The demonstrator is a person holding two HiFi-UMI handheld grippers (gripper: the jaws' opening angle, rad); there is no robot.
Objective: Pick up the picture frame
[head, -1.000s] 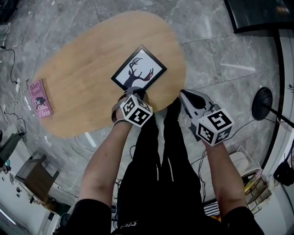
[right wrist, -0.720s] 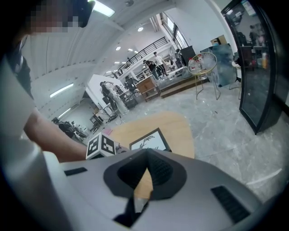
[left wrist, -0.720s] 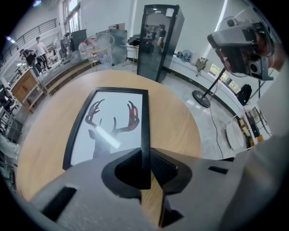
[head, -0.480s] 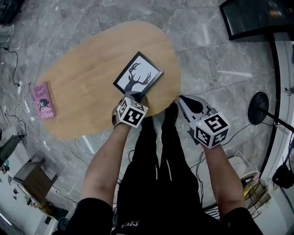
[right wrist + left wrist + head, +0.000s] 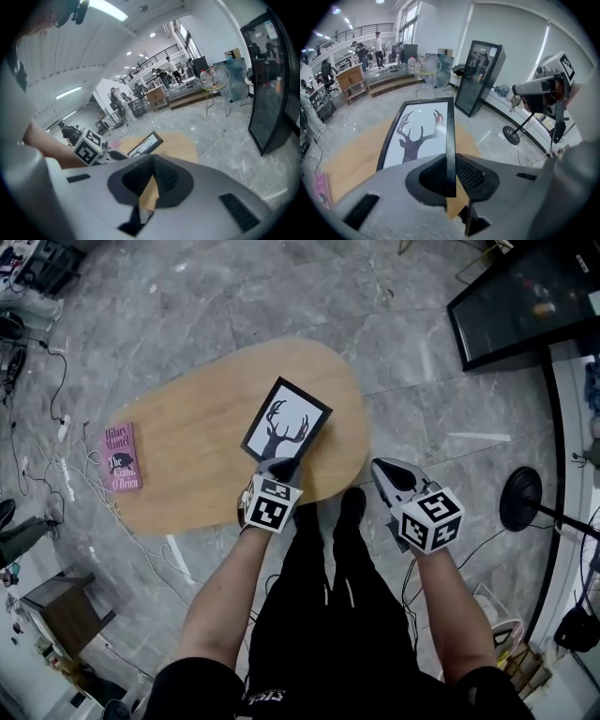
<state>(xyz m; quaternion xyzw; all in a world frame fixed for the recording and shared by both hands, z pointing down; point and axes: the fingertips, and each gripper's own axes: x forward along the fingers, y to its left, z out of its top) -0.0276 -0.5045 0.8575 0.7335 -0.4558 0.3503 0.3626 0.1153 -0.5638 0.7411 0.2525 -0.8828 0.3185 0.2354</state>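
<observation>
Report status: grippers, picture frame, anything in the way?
Left gripper jaws just closed tighter, clamped on picture frame edge. Right gripper shut, empty. Frame tilted, up off table. Nothing blocking the lift.

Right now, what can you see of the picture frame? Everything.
The picture frame is a thin black rectangle around a white print of a dark antlered stag. The left gripper pinches its near corner, jaws having just closed further on it. It tilts upward, apparently lifted clear of the oval wooden table; nothing else touches it.
</observation>
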